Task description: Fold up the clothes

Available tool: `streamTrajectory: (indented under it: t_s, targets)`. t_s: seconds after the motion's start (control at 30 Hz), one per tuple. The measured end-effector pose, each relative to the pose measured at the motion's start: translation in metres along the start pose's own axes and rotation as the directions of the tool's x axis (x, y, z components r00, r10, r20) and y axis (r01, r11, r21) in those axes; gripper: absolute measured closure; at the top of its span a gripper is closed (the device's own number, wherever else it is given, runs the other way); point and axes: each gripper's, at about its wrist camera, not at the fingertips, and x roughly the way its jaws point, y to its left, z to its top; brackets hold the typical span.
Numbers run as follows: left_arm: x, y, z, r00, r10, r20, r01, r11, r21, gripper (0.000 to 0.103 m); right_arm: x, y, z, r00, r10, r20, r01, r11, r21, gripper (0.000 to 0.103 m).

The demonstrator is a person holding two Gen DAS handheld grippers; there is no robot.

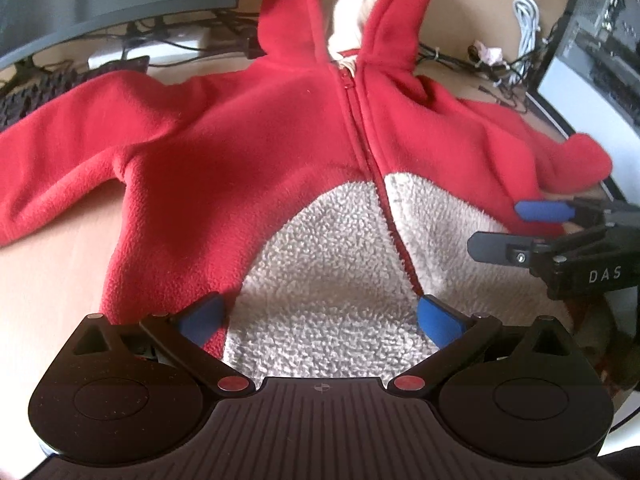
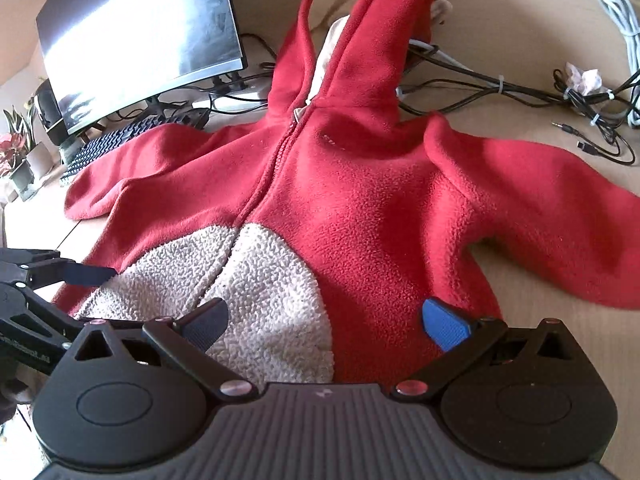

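Observation:
A small red fleece hoodie lies flat and face up on the wooden desk, zipped, with a cream sherpa belly panel and both sleeves spread out. My left gripper stands open over the hem at the sherpa panel, nothing between its blue pads. My right gripper is open too, above the hem on the red side of the panel. In the left wrist view the right gripper reaches in from the right edge. In the right wrist view the left gripper comes in from the left.
A monitor and a black keyboard stand at the back left. Black and white cables run behind the hood and to the right. A crumpled paper bit lies among them. Bare desk shows left of the hoodie.

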Motion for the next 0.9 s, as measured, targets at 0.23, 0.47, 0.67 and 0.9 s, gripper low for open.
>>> streamTrajectory:
  t_s: [0.23,0.47,0.67,0.9]
  targets:
    - [-0.019,0.007,-0.007,0.999,0.024,0.030,-0.022,0.998,-0.066,0.000,-0.058,0.018,-0.024,0.970,-0.212,0.122,0.216,0.976,-0.016,0.000]
    - [-0.091,0.048,-0.054,0.989,0.083,0.124,-0.083,0.997,-0.009,0.000,-0.122,0.037,-0.066,0.899,-0.407,0.160,0.409,0.912,0.019,0.000]
    - [-0.136,0.065,-0.100,0.987,0.079,0.139,-0.100,0.983,0.151,0.000,-0.163,0.044,-0.125,0.845,-0.521,0.122,0.518,0.853,0.060,0.000]
    - [-0.136,0.058,-0.124,0.991,0.072,0.113,-0.098,0.963,0.250,0.000,-0.155,0.072,-0.157,0.815,-0.564,0.133,0.576,0.813,-0.084,0.000]
